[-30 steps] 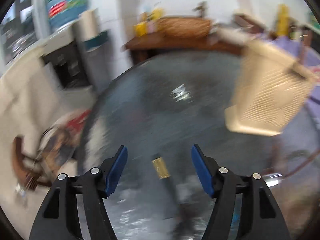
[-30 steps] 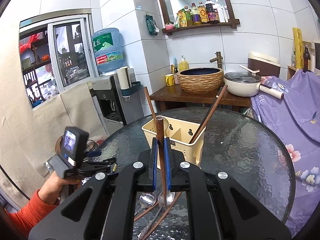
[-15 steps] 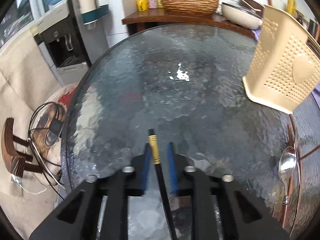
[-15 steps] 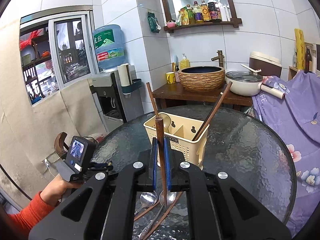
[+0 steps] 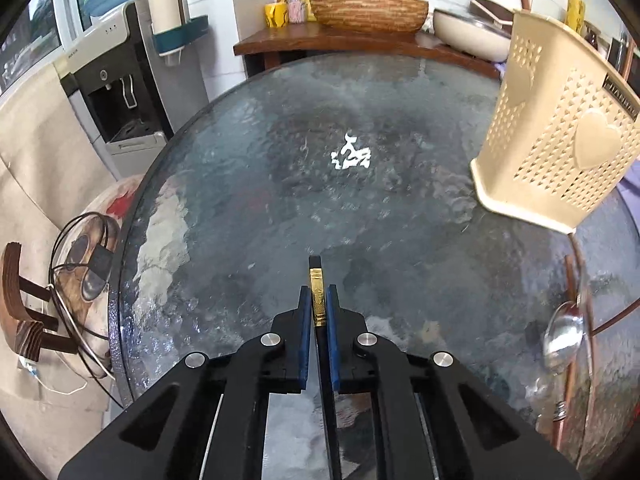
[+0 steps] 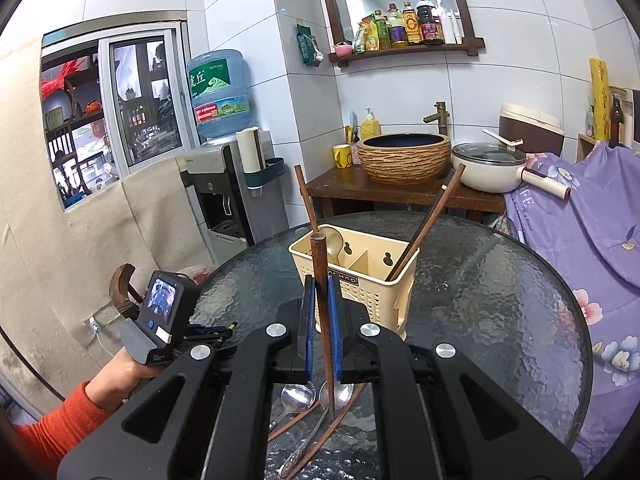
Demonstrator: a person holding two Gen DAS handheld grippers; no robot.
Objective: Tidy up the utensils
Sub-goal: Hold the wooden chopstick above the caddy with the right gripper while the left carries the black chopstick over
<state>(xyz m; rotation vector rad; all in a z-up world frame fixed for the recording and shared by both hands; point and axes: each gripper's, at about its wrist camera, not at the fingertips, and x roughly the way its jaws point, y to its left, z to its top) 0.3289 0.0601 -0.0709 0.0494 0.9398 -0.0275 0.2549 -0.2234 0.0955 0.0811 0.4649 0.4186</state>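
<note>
In the left wrist view my left gripper (image 5: 318,292) is shut on a black chopstick with a gold band (image 5: 318,300), low over the glass table (image 5: 280,200). The cream utensil holder (image 5: 560,128) stands to its right. My right gripper (image 6: 321,284) is shut on a brown wooden chopstick (image 6: 321,264) held nearly upright in front of the utensil holder (image 6: 360,280), which holds chopsticks (image 6: 424,228) and a spoon. Two metal spoons (image 6: 298,396) and wooden chopsticks lie on the table below the right gripper. The left gripper (image 6: 212,332), in a hand with an orange sleeve, shows at the right wrist view's left.
A metal spoon (image 5: 564,336) and wooden chopsticks lie at the table's right edge in the left wrist view. A wooden side table (image 6: 400,192) with a woven basin and a pan stands behind. A water dispenser (image 6: 224,184) is at the left, purple cloth (image 6: 580,220) at the right.
My left gripper's jaws closed from wide open onto the black chopstick's gold band and sank slightly toward the table. The right gripper kept still with its wooden chopstick.
</note>
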